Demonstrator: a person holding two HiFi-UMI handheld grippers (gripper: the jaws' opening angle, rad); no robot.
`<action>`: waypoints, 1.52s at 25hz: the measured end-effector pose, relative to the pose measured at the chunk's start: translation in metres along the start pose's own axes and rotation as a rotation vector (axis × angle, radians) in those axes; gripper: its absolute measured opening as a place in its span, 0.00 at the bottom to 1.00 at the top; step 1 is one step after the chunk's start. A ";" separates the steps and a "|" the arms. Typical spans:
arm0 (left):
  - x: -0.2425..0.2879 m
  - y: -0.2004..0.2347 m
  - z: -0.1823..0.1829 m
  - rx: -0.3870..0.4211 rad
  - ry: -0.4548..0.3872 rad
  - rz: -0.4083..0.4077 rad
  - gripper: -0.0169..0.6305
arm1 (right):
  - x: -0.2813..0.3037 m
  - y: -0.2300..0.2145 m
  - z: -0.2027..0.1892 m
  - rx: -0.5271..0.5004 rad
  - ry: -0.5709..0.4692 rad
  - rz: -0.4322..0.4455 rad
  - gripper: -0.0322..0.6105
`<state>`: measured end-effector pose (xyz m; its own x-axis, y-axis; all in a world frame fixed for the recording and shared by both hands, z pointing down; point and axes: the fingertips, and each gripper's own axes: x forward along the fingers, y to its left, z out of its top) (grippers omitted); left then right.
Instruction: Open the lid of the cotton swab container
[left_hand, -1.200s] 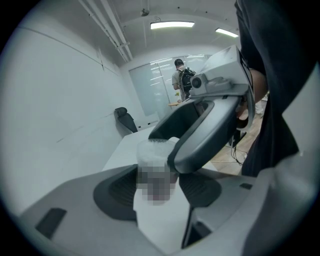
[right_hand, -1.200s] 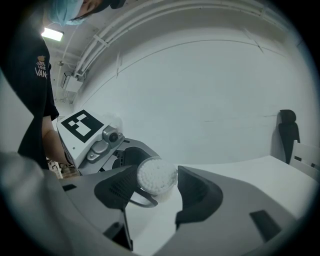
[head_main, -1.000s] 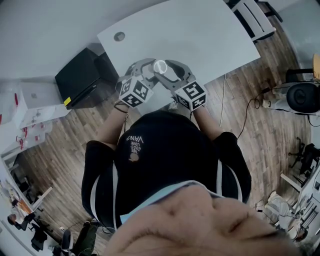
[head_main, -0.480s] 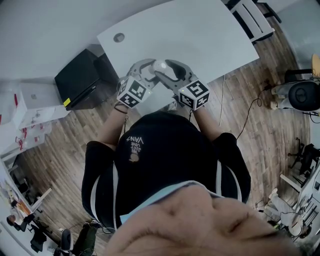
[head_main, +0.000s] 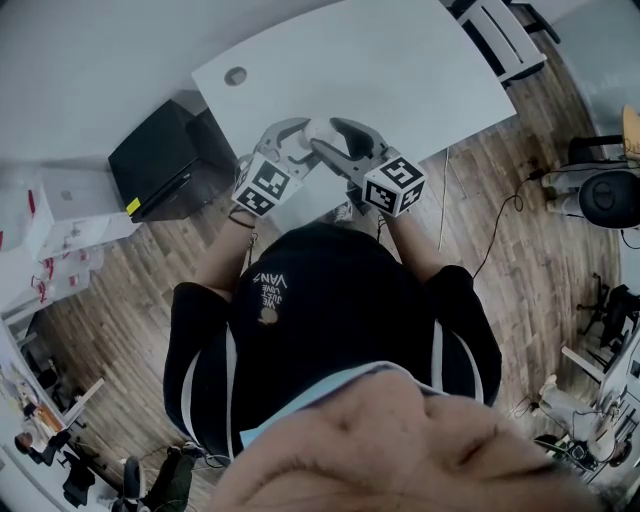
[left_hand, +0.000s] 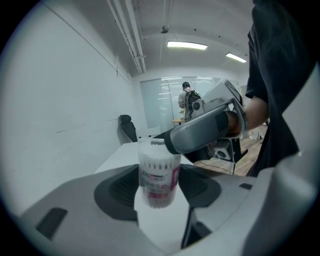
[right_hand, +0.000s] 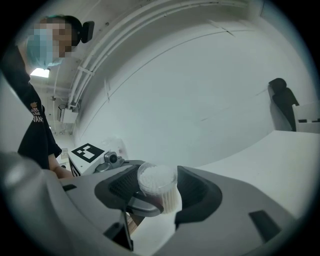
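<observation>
the left gripper (left_hand: 159, 190) is closing its two fingers on the cotton swab container (left_hand: 159, 170), with the dark pads (left_hand: 117, 187) pressing the labelled lower body from both sides. the container is standing upright between those fingers, its base dipping just below the pads and its top rising above them. it is hovering over the near edge of the white table (head_main: 400, 70).

the right gripper (right_hand: 159, 194) is coming in from the other side and is wrapping its fingers around the top end. its pads are sitting against the rim of the lid (right_hand: 157, 176). the white swab tips are showing through the top, so the lid is probably clear and not yet off, though that is hard to tell.

the container is looking light and thin-walled, so a hard squeeze is likely to flex it or pinch the lid tighter. its smooth plastic is likely to slip under twisting. the left fingers are doing best low on the body, well clear of the lid. the right fingers are wanting only the lid rim, pulling or turning straight along the container's axis so the swabs are not spilling.
</observation>
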<state>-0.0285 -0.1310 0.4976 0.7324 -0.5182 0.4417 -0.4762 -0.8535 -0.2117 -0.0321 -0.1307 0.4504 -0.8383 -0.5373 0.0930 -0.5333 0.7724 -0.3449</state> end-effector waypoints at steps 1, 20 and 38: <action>0.000 0.000 0.001 -0.004 -0.003 -0.001 0.42 | 0.000 0.000 0.000 0.002 -0.002 0.001 0.45; -0.002 -0.006 -0.007 -0.068 0.005 0.014 0.42 | -0.031 -0.012 0.033 -0.091 -0.097 -0.083 0.45; -0.001 -0.004 -0.010 -0.109 -0.003 0.027 0.42 | -0.055 -0.067 0.034 -0.074 -0.103 -0.232 0.45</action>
<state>-0.0322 -0.1267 0.5065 0.7198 -0.5413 0.4346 -0.5458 -0.8282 -0.1275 0.0535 -0.1649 0.4367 -0.6786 -0.7316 0.0648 -0.7199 0.6451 -0.2560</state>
